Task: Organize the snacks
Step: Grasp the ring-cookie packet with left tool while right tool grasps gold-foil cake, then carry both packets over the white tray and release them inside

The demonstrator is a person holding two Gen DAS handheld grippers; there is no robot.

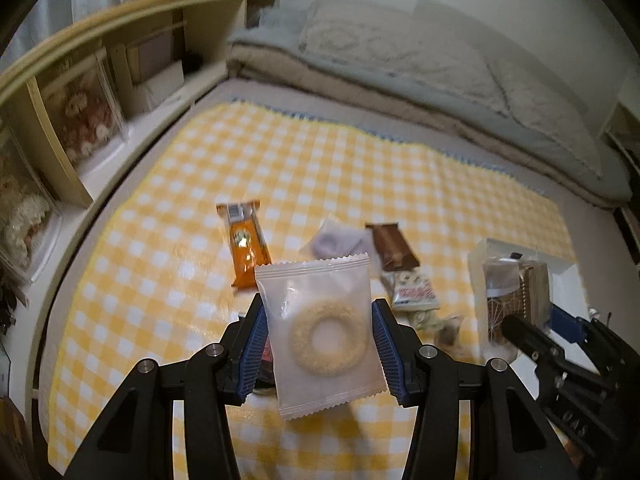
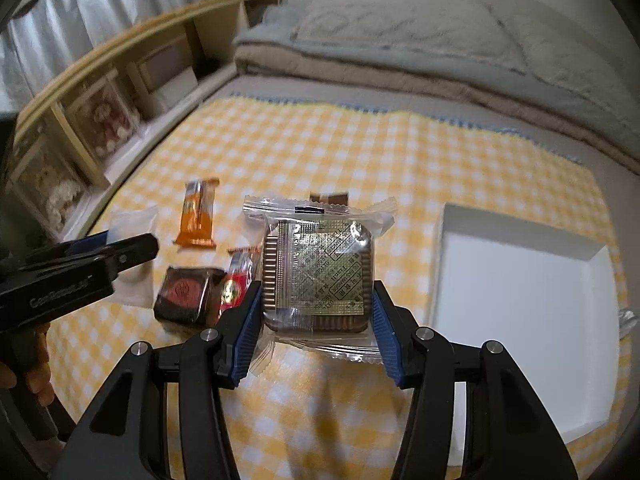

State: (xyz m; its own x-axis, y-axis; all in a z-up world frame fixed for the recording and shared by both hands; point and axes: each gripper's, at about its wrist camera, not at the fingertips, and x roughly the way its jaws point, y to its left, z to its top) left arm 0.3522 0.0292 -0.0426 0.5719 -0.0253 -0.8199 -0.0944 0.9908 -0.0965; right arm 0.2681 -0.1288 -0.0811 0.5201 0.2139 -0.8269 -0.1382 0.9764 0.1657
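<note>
Snacks lie scattered on the yellow checked cloth (image 1: 200, 184), and two of them are lifted off it. The left gripper (image 1: 320, 344) is clamped on a frosted white packet (image 1: 320, 320) with a ring-shaped biscuit inside, its blue pads pressing the packet's two side edges. The right gripper (image 2: 316, 324) is closed on a clear-wrapped square cookie (image 2: 316, 272) with a gold printed sachet over it, gripped by its sides above the cloth.

The left wrist view alone shows an orange bar (image 1: 245, 248) lying beyond the ring packet, a pale lilac packet (image 1: 334, 240) and a brown bar (image 1: 394, 248) just right of that, and a red-and-white printed packet (image 1: 414, 292) below the brown bar. At its right edge the other gripper carries the square cookie in front of the white box (image 1: 478, 258).

The right wrist view alone shows the white box (image 2: 440, 248) from above, lying on the cloth to the right of the held cookie; the floor of it that is in view is bare. Left of the cookie sit a dark square packet with a red seal (image 2: 186, 294) and a red-and-gold packet (image 2: 236, 284), touching each other, with the orange bar (image 2: 198, 214) beyond them. A hand (image 2: 34, 380) holds the left gripper (image 2: 136, 250) at the left edge.
</note>
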